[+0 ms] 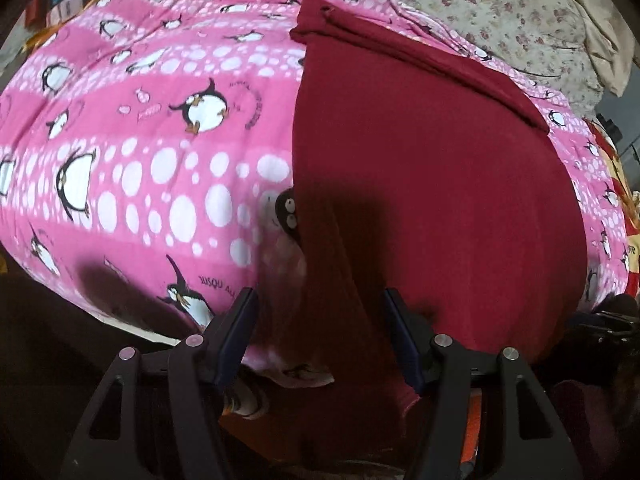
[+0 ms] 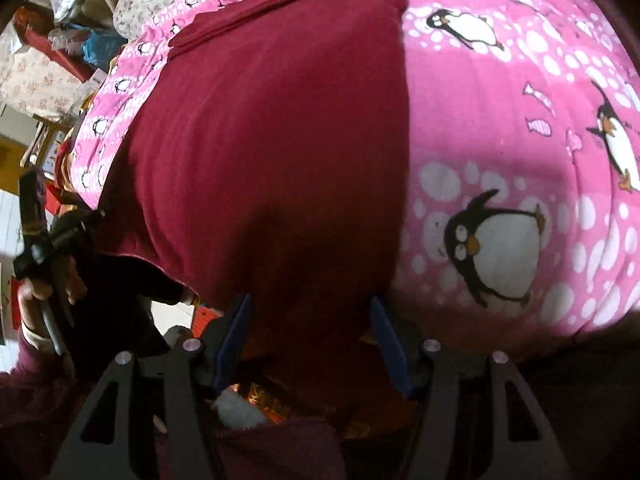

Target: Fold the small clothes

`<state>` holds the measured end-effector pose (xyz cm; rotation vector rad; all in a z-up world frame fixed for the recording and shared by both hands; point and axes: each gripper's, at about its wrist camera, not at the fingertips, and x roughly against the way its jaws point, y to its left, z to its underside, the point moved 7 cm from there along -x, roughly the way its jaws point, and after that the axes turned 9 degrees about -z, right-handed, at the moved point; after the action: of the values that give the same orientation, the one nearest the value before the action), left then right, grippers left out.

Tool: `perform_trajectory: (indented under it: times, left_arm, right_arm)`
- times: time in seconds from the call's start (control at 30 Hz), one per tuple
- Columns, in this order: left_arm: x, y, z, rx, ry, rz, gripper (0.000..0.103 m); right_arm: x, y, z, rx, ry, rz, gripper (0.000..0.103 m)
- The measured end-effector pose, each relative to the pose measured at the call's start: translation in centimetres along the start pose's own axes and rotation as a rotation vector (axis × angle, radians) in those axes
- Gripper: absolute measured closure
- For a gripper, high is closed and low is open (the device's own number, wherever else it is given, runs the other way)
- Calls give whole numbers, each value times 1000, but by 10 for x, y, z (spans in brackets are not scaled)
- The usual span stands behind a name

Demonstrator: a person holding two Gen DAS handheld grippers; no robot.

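A dark red garment (image 1: 432, 184) lies spread on a pink penguin-print blanket (image 1: 140, 128), with a folded band along its far edge. My left gripper (image 1: 320, 312) is open, its jaws astride the garment's near left edge, where the cloth and blanket bunch up between them. My right gripper (image 2: 310, 316) is open, its jaws astride the near edge of the same red garment (image 2: 272, 128), which hangs over the blanket's (image 2: 520, 120) front edge. The left gripper (image 2: 40, 240), held in a hand, shows at the left of the right wrist view.
A floral sheet (image 1: 480, 12) lies beyond the blanket. Cluttered bags and boxes (image 2: 60, 32) stand at the far left of the right wrist view. A red and yellow cloth (image 1: 624, 200) shows at the blanket's right edge.
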<state>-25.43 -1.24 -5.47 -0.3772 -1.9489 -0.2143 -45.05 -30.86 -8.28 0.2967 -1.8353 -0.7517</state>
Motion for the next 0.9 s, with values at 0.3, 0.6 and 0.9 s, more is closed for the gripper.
perform_trajectory:
  times: [0.3, 0.6, 0.9]
  left_arm:
    - [-14, -12, 8, -39, 49, -7, 60]
    - [-6, -11, 9, -23, 61, 70, 103]
    - [59, -8, -46, -1, -76, 235, 103]
  right_arm:
    - [-16, -3, 0, -49, 51, -25, 36]
    - [-32, 20, -1, 33, 84, -7, 97]
    - [55, 65, -61, 111, -173, -188, 98]
